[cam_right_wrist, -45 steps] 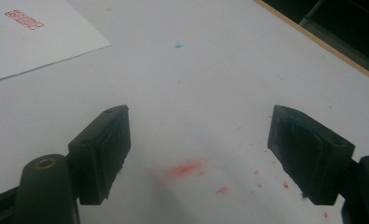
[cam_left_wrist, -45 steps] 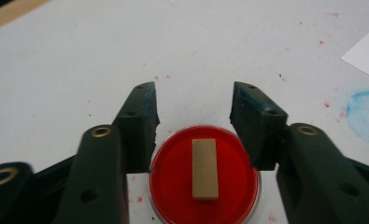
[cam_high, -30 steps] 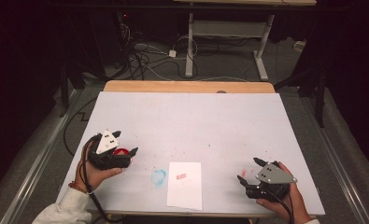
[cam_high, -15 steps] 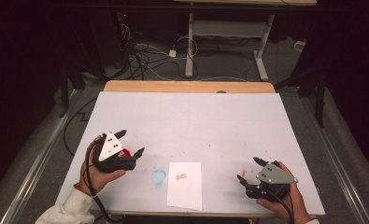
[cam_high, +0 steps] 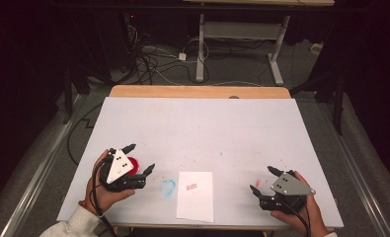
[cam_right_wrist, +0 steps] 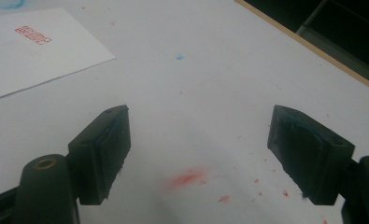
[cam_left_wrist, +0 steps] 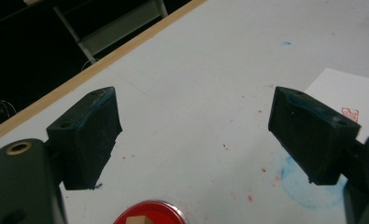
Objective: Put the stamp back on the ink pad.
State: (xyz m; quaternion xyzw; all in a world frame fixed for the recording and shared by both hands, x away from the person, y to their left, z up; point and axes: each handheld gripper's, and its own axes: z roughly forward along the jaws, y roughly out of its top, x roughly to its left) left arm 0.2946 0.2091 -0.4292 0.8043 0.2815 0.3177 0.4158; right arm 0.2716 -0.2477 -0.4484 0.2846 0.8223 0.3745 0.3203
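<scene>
My left gripper (cam_high: pixel 140 158) is held in a hand at the table's near left, jaws wide open with nothing between them. Right under it lies a round red ink pad (cam_high: pixel 134 162). In the left gripper view (cam_left_wrist: pixel 194 135) the red pad (cam_left_wrist: pixel 149 213) shows at the bottom edge, with a small wooden piece on it. A white sheet of paper (cam_high: pixel 196 196) with a red stamp mark (cam_high: pixel 191 187) lies near the front edge. My right gripper (cam_high: pixel 261 178) rests at the near right, open and empty, and its own view (cam_right_wrist: pixel 198 149) looks over bare tabletop.
A blue smudge (cam_high: pixel 168 187) stains the white tabletop (cam_high: pixel 202 128) just left of the paper, and red specks (cam_right_wrist: pixel 187 178) are scattered about. A wooden strip (cam_high: pixel 197 92) runs along the far edge. Cables and desk legs stand on the floor beyond.
My left gripper has shifted slightly right and toward the near edge, covering more of the red pad. The right gripper has not moved.
</scene>
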